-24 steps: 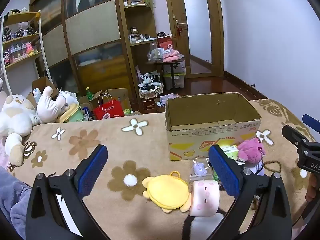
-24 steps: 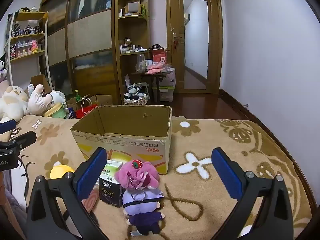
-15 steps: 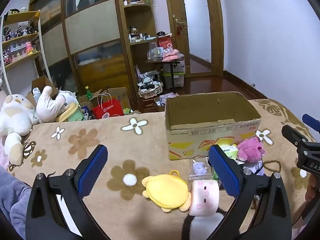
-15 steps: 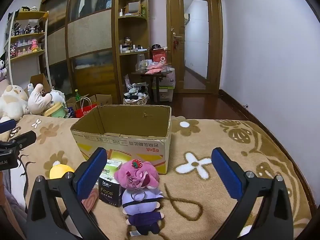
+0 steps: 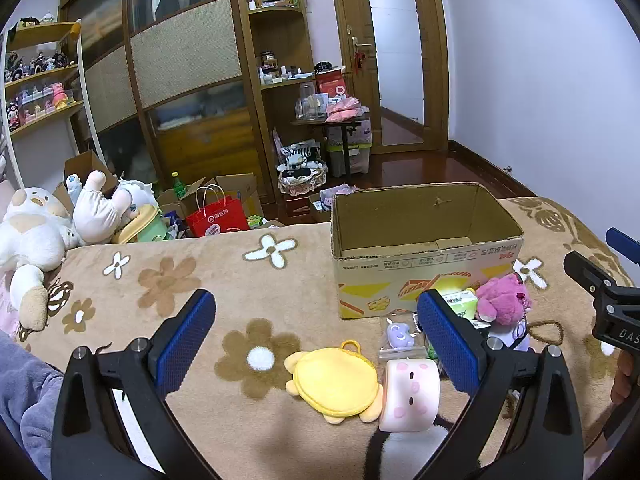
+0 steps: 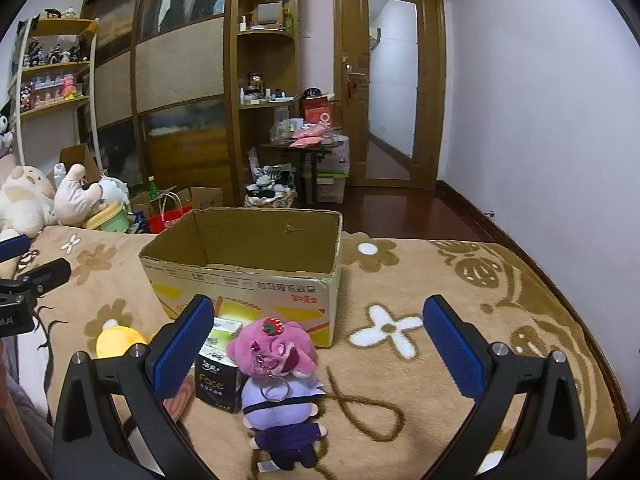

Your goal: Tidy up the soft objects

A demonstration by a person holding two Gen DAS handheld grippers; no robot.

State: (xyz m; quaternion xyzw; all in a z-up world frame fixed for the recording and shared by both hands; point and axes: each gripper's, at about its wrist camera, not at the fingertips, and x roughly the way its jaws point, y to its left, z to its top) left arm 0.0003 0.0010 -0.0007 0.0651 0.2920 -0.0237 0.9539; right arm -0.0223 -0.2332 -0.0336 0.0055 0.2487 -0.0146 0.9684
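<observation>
On the flowered blanket (image 5: pixel 168 280), nothing has yet been sorted, as far as can be judged: the box (image 5: pixel 424 276) is seen empty, with only its bare flaps showing inside. The left gripper (image 5: pixel 316 344) is held wide open, with nothing between its pads. Below and ahead of it lie the yellow plush (image 5: pixel 336 382) and, touching it, the pink roll (image 5: pixel 410 396); a small purple charm (image 5: pixel 398 334) lies just beyond. Tissue packs (image 6: pixel 220 376) stand beside the pink doll (image 6: pixel 276 376), close to the box front. The right gripper (image 6: pixel 320 352) is likewise spread open and empty, the doll lying between its fingers, untouched. All 5 items appear left to be boxed.
</observation>
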